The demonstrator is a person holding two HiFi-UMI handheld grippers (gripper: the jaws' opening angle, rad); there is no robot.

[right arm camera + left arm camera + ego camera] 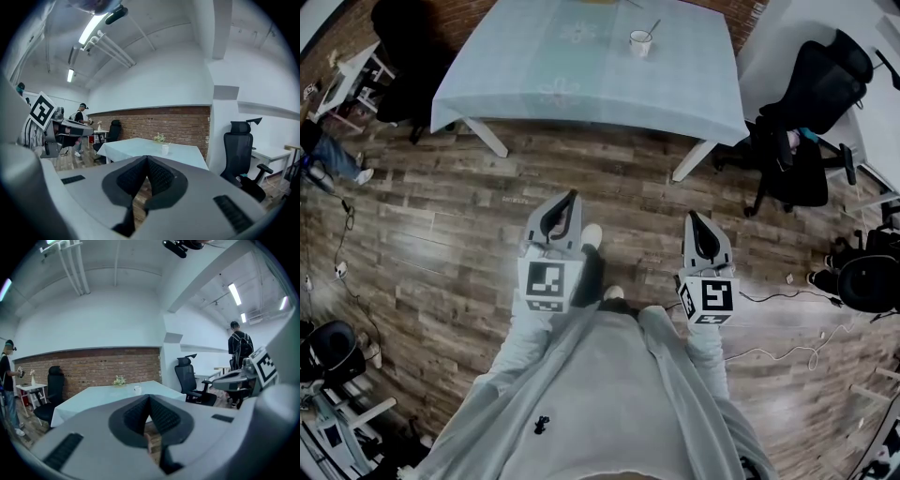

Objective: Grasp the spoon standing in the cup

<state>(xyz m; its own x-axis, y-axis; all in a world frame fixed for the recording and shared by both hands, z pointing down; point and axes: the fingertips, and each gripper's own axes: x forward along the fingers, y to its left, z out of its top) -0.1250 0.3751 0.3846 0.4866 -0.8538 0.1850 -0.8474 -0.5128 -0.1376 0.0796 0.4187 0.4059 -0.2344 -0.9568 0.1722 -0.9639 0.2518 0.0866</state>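
A white cup [640,43] stands far off on the pale blue tablecloth [581,84], and a spoon [652,27] leans out of it to the upper right. The cup shows small in the left gripper view [137,389] and in the right gripper view [165,149]. My left gripper [573,196] and right gripper [691,217] are held low over the wooden floor, well short of the table. Both are shut with nothing between their jaws.
A black office chair [806,122] stands right of the table by a white desk [825,37]. Another black chair [403,56] sits at the table's left. Cables [787,352] trail on the floor at the right. A small plant [160,138] is on the table's far side. People stand in the room's background.
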